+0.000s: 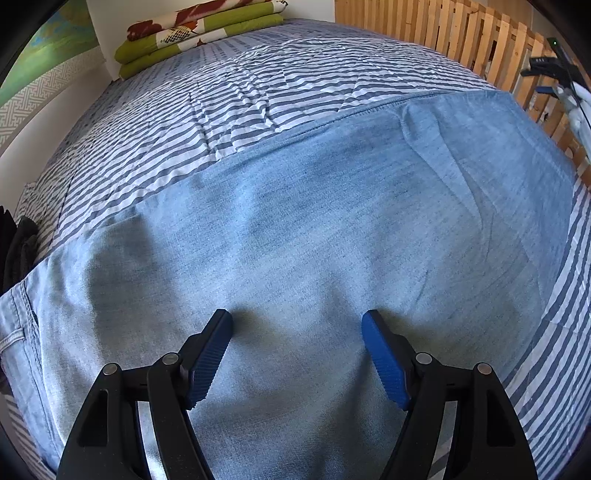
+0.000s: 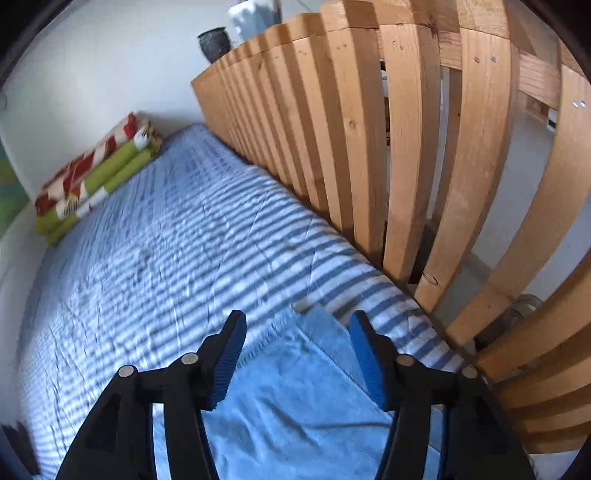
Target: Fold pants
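Light blue denim pants [image 1: 295, 229] lie spread flat across a striped bed cover [image 1: 221, 103], with the waistband and a pocket at the far left edge of the left wrist view. My left gripper [image 1: 297, 319] hovers open just above the middle of the denim, nothing between its blue pads. In the right wrist view a corner of the pants [image 2: 317, 369] lies near the bed's right edge. My right gripper [image 2: 297, 319] stands open over that corner, holding nothing. The right gripper also shows small at the far right of the left wrist view [image 1: 546, 68].
A wooden slat railing [image 2: 369, 147] runs along the bed's right side, close to my right gripper. A folded green and red blanket [image 1: 199, 29] sits at the far end against the wall. Dark clothing [image 1: 18, 247] lies at the left edge. A dark vase [image 2: 214, 42] stands behind the railing.
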{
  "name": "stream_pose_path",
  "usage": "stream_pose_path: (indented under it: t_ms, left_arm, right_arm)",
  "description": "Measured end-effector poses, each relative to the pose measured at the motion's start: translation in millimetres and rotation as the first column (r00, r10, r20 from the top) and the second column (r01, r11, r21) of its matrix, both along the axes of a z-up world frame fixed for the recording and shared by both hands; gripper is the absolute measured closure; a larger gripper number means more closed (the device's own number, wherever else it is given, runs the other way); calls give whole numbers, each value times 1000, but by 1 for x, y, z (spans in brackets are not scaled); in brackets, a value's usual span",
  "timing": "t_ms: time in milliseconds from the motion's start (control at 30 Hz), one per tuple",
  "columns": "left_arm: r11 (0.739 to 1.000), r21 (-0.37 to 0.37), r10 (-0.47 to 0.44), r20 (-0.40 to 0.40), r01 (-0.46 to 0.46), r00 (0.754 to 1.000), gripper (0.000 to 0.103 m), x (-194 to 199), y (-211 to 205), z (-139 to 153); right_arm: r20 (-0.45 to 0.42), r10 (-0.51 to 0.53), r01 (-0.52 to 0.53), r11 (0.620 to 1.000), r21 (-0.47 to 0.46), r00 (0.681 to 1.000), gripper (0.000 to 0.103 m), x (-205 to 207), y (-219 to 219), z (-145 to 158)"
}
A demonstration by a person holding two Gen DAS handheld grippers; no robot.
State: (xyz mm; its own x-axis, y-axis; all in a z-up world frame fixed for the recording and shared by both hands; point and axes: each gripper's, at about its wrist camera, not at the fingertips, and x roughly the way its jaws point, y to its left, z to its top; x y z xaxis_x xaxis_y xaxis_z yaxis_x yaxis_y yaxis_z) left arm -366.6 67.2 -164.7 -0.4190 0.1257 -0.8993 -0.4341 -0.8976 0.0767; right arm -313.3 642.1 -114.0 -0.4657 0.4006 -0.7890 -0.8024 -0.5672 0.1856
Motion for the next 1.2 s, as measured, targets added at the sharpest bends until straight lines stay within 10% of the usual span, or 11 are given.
stream_pose_path:
  t_ms: [267,400,833,967,1200]
  left_arm:
    - [1000,-4,7,-5,-7,1000,26,1,1,0]
    - [1000,-23,-5,-7,5,1000,26,1,4,1]
    - [1000,7,-2,-7,2,1000,23,-2,0,-1]
    - [1000,12,-2,-9,2,1000,23,-3,-1,-1]
    - [1000,17,1,-14,-1,1000,23,-2,0,-1]
  right_arm:
    - [48,126,-113,970,-214,991,67,-42,-8,-74]
    - [-55,59,-69,976,-204,997,68,-39,-3,-54]
    - [170,-5,56,952,-299,985,66,-75,2,-75]
    - [156,8,39,953,-299,988,91,-74,-2,-70]
    - [142,41,2,957,-291,989,80,-84,2,-58]
